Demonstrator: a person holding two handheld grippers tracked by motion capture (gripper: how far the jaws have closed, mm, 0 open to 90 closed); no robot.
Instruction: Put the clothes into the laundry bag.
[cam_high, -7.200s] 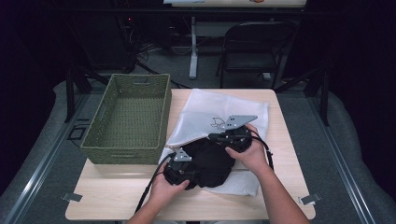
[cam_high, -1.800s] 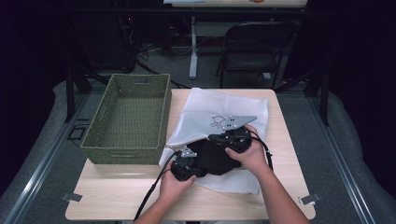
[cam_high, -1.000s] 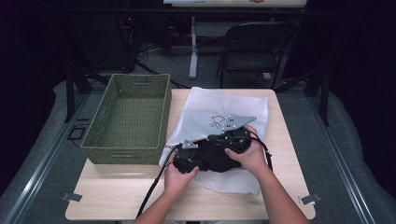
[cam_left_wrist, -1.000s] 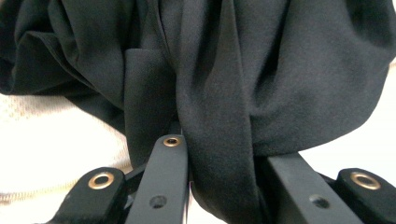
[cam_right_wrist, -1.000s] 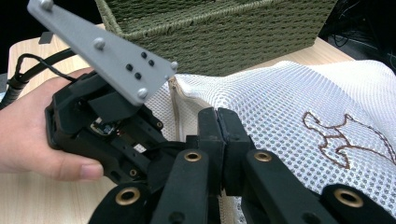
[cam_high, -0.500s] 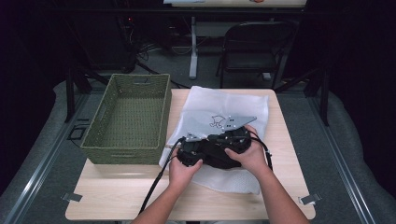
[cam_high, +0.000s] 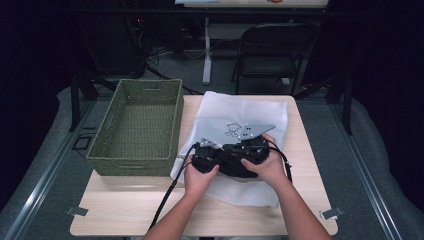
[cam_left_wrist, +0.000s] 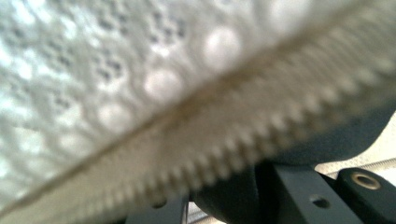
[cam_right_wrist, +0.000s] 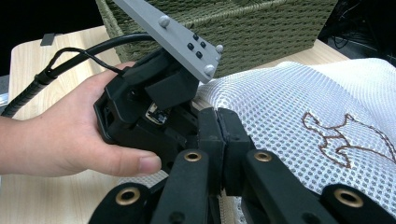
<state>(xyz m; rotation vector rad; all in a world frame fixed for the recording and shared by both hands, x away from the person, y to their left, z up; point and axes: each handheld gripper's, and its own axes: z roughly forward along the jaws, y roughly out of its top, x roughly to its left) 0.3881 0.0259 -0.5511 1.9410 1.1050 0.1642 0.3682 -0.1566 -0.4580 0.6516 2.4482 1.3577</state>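
Note:
A white mesh bag with an embroidered animal outline lies spread on the wooden table. Both grippers meet over its near half. My right gripper has its jaws pressed flat together at the bag's edge, with mesh right beside them. My left gripper sits just in front of it, a hand wrapped round its black body and its grey plate on top. In the left gripper view the bag's zipper runs slantwise, very close and blurred. Something dark shows under the two grippers.
A green woven basket stands empty on the left of the table, close to the bag and the left hand. Bare tabletop lies along the front. A folding chair stands behind the table.
The left hand has drifted right and away, closing up on the right gripper. The dark patch between the hands has shrunk under the white mesh. The right hand has stayed put.

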